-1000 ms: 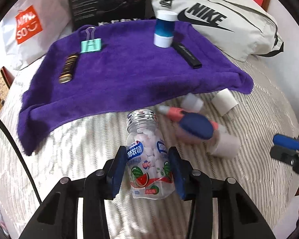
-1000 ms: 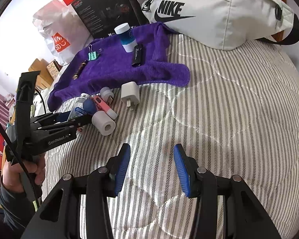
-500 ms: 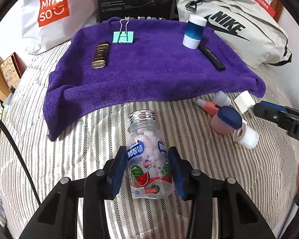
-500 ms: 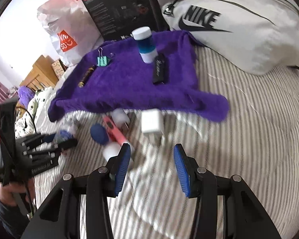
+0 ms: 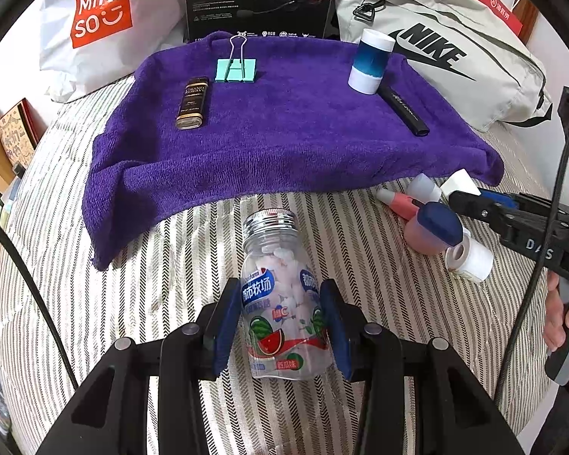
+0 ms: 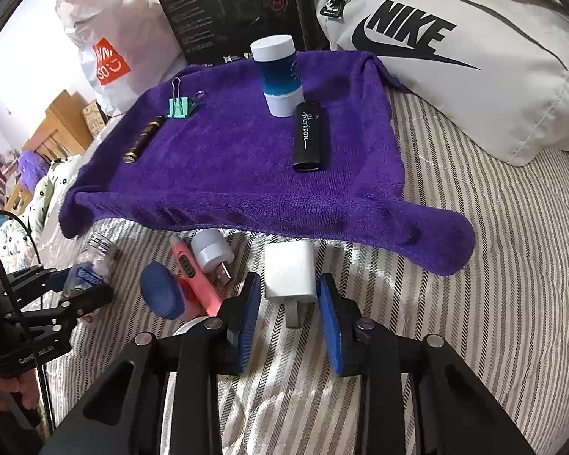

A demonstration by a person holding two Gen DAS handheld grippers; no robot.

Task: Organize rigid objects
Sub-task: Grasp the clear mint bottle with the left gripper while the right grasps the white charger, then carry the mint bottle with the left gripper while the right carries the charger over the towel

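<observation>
Bedroom, striped quilted bed (image 6: 474, 265), wooden headboard (image 6: 62, 121)

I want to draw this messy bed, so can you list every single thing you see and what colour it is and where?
Towel: 1, purple, spread on the bed.
Binder clip: 1, mint green, far on the towel.
Small case: 1, black and gold, left on the towel.
Cylinder tub: 1, blue and white, upright, far right on the towel.
Black stick: 1, black, beside the tub.
Candy bottle: 1, clear with silver cap, between the left gripper's fingers.
Charger cube: 1, white, on the striped cover.
Pink pen: 1, beside the charger cube.
Nike bag: 1, pale grey, behind the towel.
Miniso bag: 1, white and orange, far left.
Left gripper: 1, shut on the bottle.
Right gripper: 1, open around the charger cube.
</observation>
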